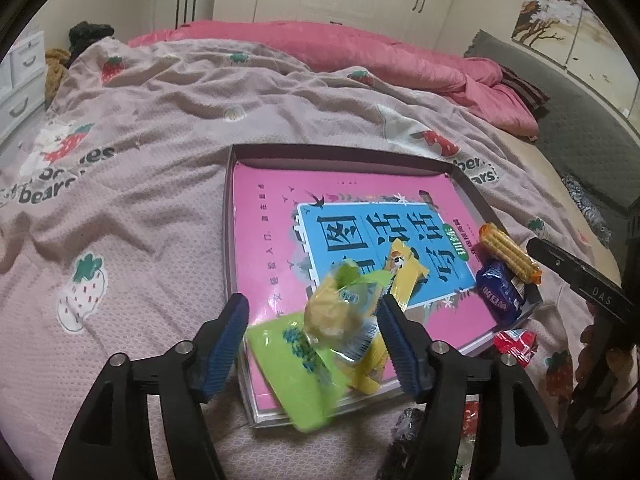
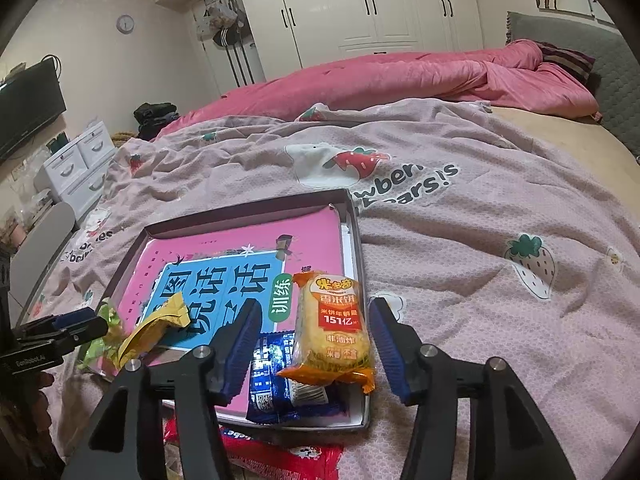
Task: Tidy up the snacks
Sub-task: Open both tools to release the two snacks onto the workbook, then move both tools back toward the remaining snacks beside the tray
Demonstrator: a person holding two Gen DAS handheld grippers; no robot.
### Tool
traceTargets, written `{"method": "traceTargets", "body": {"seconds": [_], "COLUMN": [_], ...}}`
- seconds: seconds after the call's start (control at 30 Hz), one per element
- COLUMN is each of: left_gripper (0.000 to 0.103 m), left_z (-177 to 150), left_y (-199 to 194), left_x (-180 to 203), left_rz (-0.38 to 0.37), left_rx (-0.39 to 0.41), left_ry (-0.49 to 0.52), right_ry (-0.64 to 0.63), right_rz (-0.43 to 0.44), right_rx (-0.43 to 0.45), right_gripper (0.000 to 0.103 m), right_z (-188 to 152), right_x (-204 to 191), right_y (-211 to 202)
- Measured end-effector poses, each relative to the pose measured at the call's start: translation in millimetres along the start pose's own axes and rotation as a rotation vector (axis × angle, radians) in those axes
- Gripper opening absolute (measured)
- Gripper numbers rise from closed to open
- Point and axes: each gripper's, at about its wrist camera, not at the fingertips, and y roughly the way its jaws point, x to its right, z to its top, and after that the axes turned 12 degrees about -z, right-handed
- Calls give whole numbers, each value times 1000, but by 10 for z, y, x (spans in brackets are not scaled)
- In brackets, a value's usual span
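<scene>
A shallow box [image 1: 340,151] on the bed holds a pink book [image 1: 272,216]. My left gripper [image 1: 312,344] stands open over the book's near corner. A blurred green-and-yellow snack packet [image 1: 340,312] is between its blue pads, clear of the left one. Under it lies a light green packet [image 1: 292,372], and beyond it a yellow packet [image 1: 404,272]. My right gripper [image 2: 314,352] is open around an orange rice-cracker packet [image 2: 332,328]; neither pad touches it. The packet rests on a blue packet [image 2: 280,384] at the box's right edge [image 2: 356,248].
A red packet [image 2: 276,454] lies on the bedspread just outside the box's near edge. Dark wrappers [image 1: 408,432] lie by it. A pink quilt [image 2: 400,76] is piled at the far side of the bed. White drawers [image 2: 76,168] stand to the left.
</scene>
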Motion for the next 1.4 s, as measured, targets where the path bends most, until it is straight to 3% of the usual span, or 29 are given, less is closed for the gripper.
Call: {"method": "traceTargets", "body": {"seconds": [0.73,1.4], "left_gripper": [75,75], "left_z": [32,-156], "left_y": [-294,-447], "left_x": [104,281], "left_rz": [-14,-29], "left_rx": [58,23], "left_ry": [25,75], "right_ry": [-11,-20], "right_rz": [5,13], "right_rx": [9,35], "right_gripper": [58,62], "right_z": [-24,-97], "right_x": [-9,-57], "right_y": [-114,-363]}}
